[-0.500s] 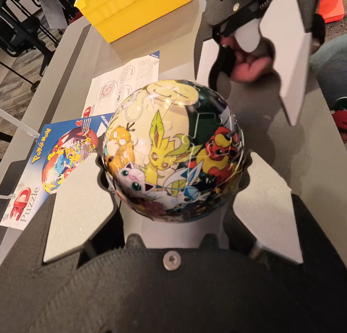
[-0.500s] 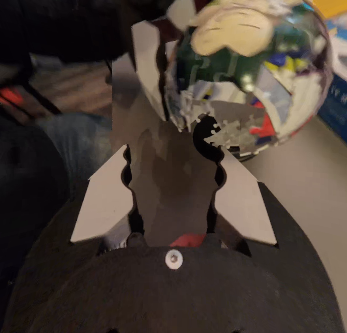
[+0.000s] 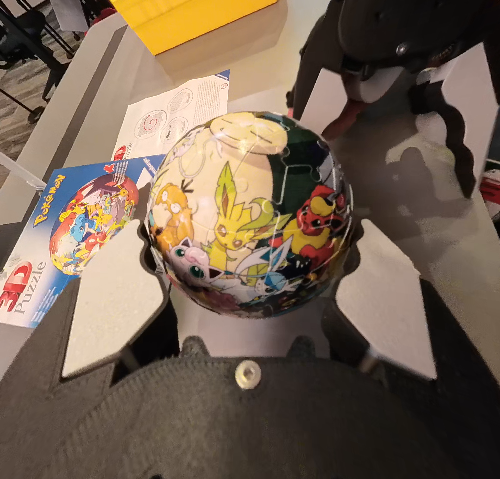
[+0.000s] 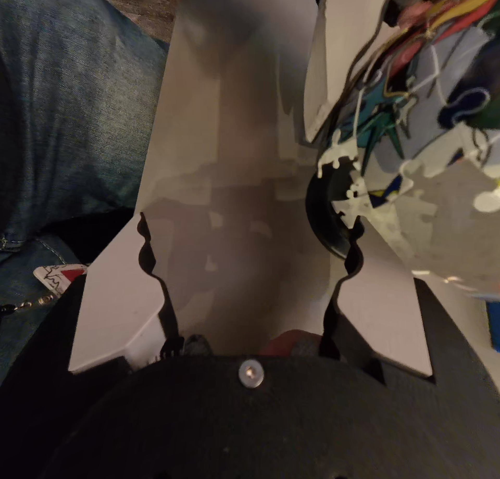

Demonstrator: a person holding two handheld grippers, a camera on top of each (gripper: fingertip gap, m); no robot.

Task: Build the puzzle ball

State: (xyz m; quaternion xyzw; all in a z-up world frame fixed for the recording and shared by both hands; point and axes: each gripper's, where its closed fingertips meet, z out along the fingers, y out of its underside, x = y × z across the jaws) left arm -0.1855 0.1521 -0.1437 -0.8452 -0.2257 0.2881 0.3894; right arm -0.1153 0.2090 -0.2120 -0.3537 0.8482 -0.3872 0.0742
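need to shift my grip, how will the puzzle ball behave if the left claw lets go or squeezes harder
The puzzle ball is round and glossy, so on the table it would probably roll or slip. The right wrist view shows a jagged unfinished opening, so it is likely a thin hollow shell: light, and a harder squeeze from the left claw may pop pieces loose.

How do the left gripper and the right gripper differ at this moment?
The left gripper is closed around the puzzle ball, one finger on each side; the right gripper is open and holds nothing. The left gripper has the ball centred between its fingers; the right gripper has it off to one side. Both have pale fingers on black bodies.
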